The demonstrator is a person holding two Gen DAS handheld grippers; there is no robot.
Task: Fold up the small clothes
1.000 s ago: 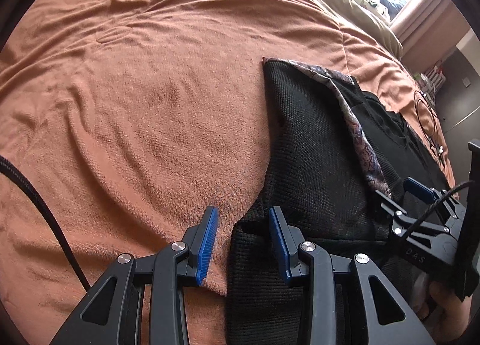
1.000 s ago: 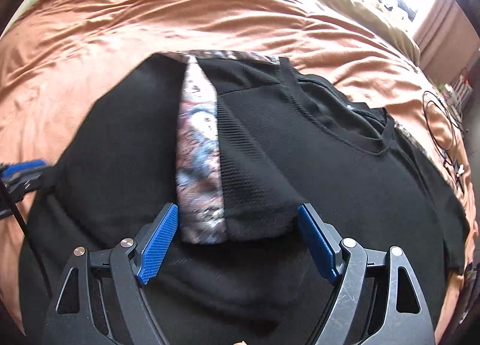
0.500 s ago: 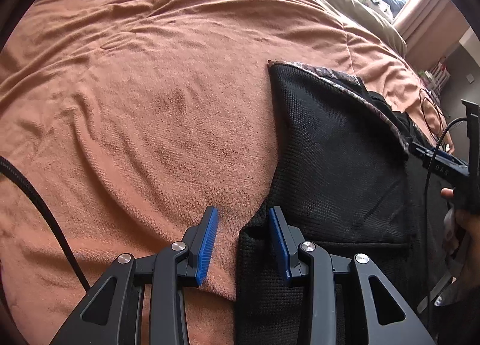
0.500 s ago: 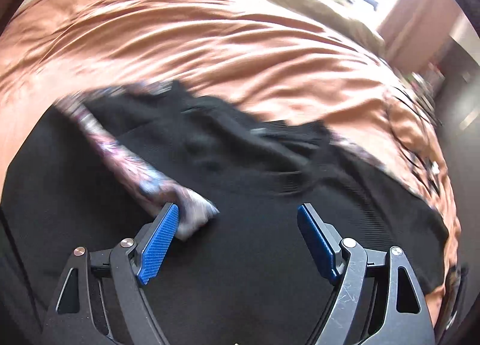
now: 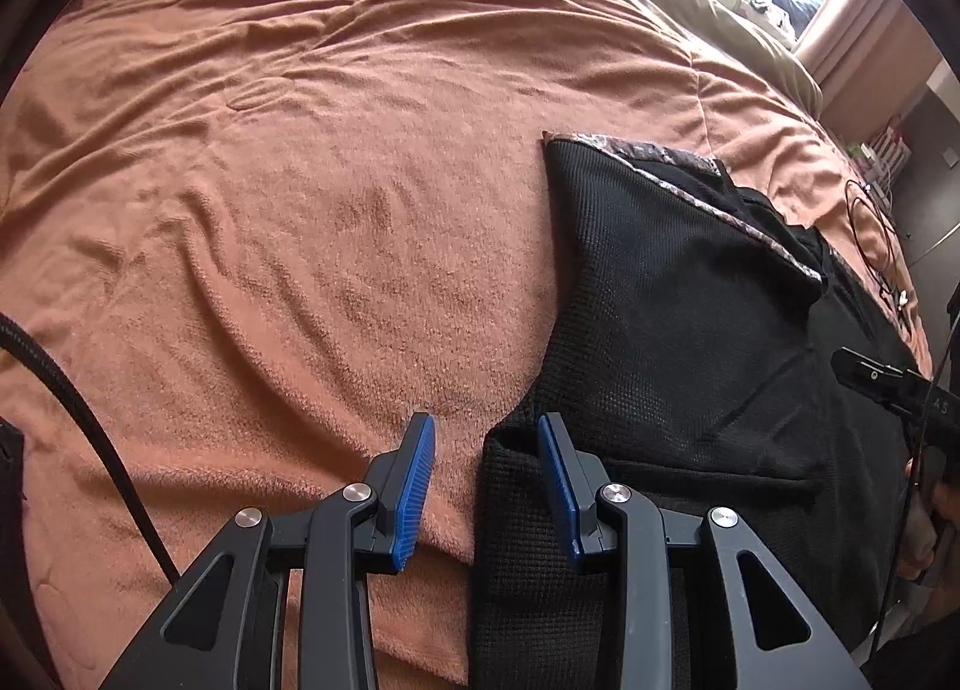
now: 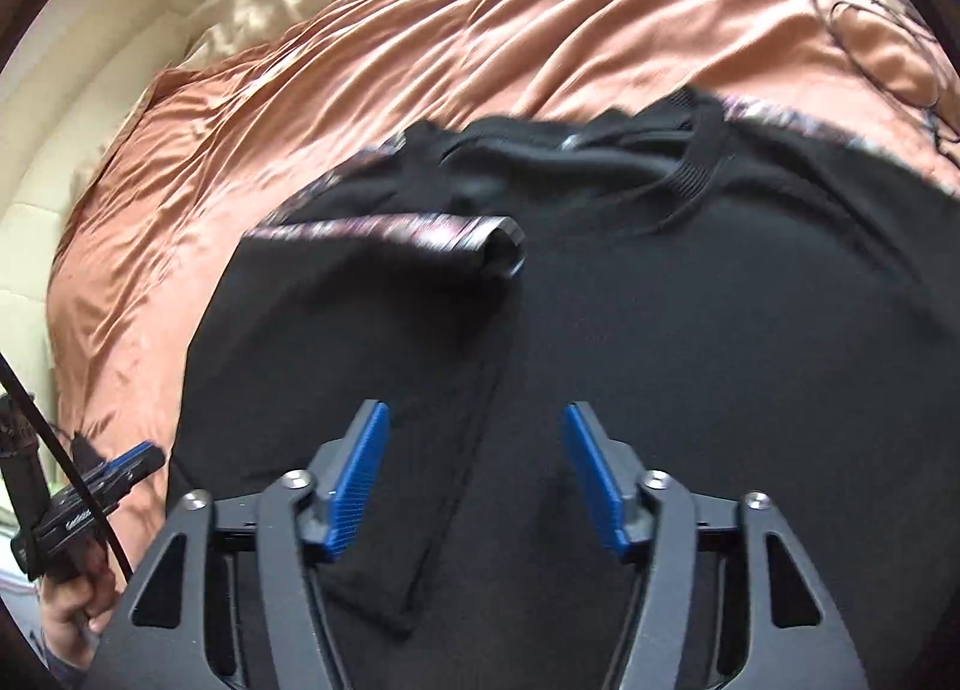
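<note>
A black garment [image 5: 690, 318] lies on an orange-brown blanket [image 5: 300, 180], its folded-over part edged with a patterned strip [image 5: 756, 228]. The left gripper [image 5: 486, 468] hovers at the garment's near left edge with its blue pads apart, one over the blanket and one over the black fabric, pressing on nothing. At the right edge, part of the right gripper [image 5: 888, 384] shows above the garment, and a thin cable [image 5: 876, 234] lies on the blanket beyond.
</note>
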